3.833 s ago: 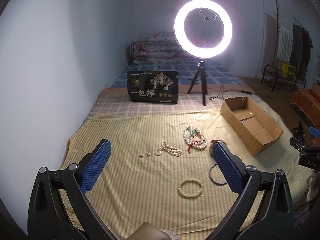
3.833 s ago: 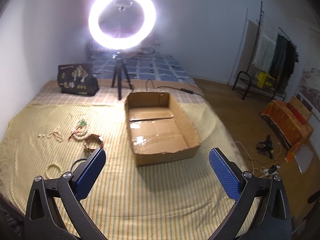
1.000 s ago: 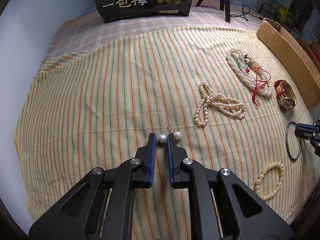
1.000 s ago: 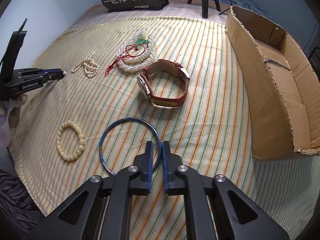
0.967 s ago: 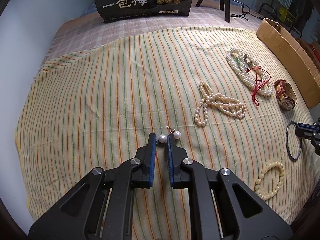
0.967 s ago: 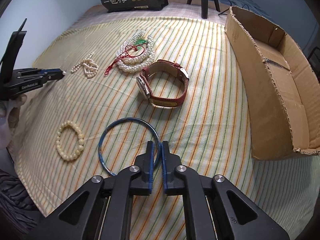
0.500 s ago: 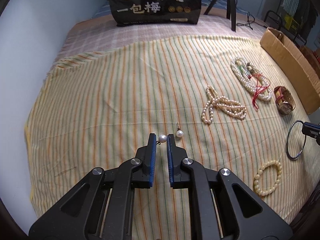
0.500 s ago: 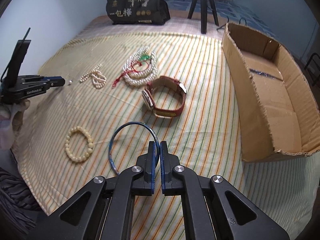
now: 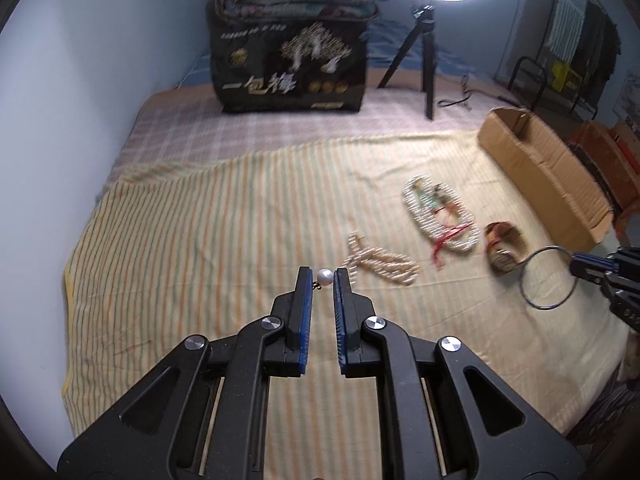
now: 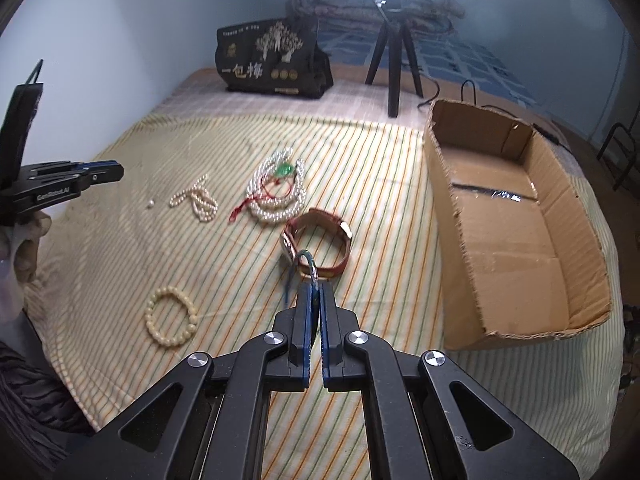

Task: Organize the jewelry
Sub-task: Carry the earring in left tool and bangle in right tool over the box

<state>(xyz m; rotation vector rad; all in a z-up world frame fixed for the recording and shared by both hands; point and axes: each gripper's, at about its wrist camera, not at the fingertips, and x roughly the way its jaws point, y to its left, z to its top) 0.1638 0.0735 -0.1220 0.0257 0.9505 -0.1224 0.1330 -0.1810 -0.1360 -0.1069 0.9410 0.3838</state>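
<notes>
My left gripper (image 9: 324,278) is shut on a single pearl earring (image 9: 325,277) and holds it above the striped cloth. A second pearl earring (image 10: 151,203) still lies on the cloth, below the left gripper (image 10: 116,172). My right gripper (image 10: 316,292) is shut on a thin blue bangle (image 10: 298,258), seen almost edge-on. In the left wrist view the bangle (image 9: 548,276) hangs as a ring from the right gripper (image 9: 580,266), clear of the cloth. An empty, open cardboard box (image 10: 444,200) sits to the right.
On the cloth lie a short pearl strand (image 10: 196,200), a pearl necklace with red cord (image 10: 276,192), a red-strapped watch (image 10: 320,244) and a cream bead bracelet (image 10: 172,316). A black bag (image 9: 288,72) and a ring-light tripod (image 9: 424,52) stand behind. A wall runs along the left.
Both grippers have risen. The left one lifted one pearl earring off the cloth, leaving its twin. The right one raised the blue bangle, which now hangs free.
</notes>
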